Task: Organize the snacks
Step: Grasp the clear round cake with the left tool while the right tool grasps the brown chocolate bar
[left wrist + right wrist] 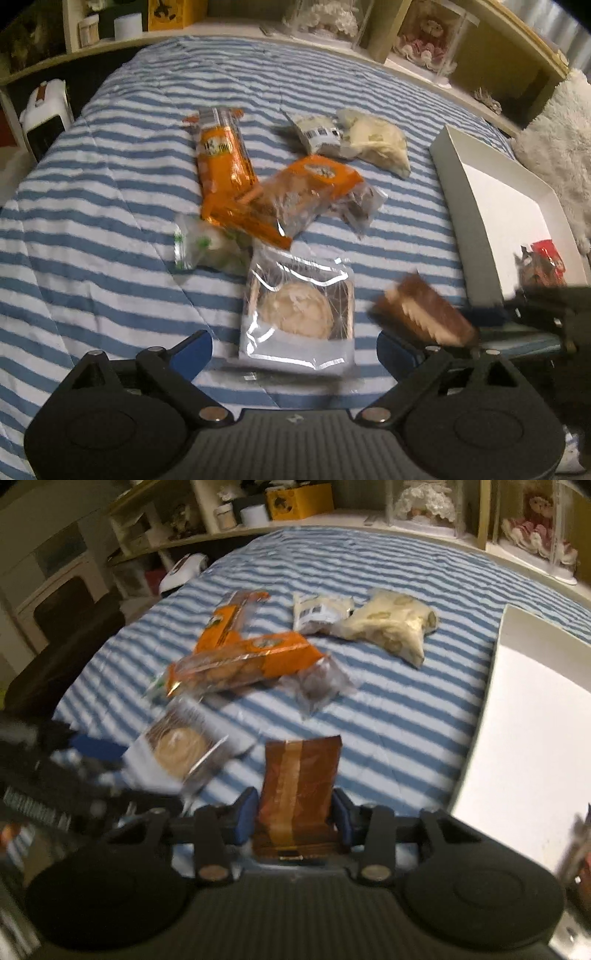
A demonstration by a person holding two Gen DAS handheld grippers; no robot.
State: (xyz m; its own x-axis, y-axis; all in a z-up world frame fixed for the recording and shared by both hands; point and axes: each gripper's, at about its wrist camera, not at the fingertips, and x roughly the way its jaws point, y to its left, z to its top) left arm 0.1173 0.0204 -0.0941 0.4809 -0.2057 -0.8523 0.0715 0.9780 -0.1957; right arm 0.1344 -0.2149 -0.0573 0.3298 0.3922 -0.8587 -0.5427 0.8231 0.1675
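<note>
Bedspread (110,192): blue/white stripes. Box (476,192): plain white, with a red and dark wrapper (543,262) inside. Two packs (225,162) orange with clear windows. Held bar wrapper (299,794): brown, lighter tan centre stripe. Cookie pouch (299,314): silver/clear, beige cookie. One pouch (203,247) clear with green print. Far bag (391,627): cream. Gripper pads (243,816): blue on black.

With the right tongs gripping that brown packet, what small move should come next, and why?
Probably carry the brown packet rightward over the white box and release it there. The right tongs are shut on it, lifted off the striped bedspread, and the box already holds a red snack. The left tongs sit open around the cookie pack.
</note>
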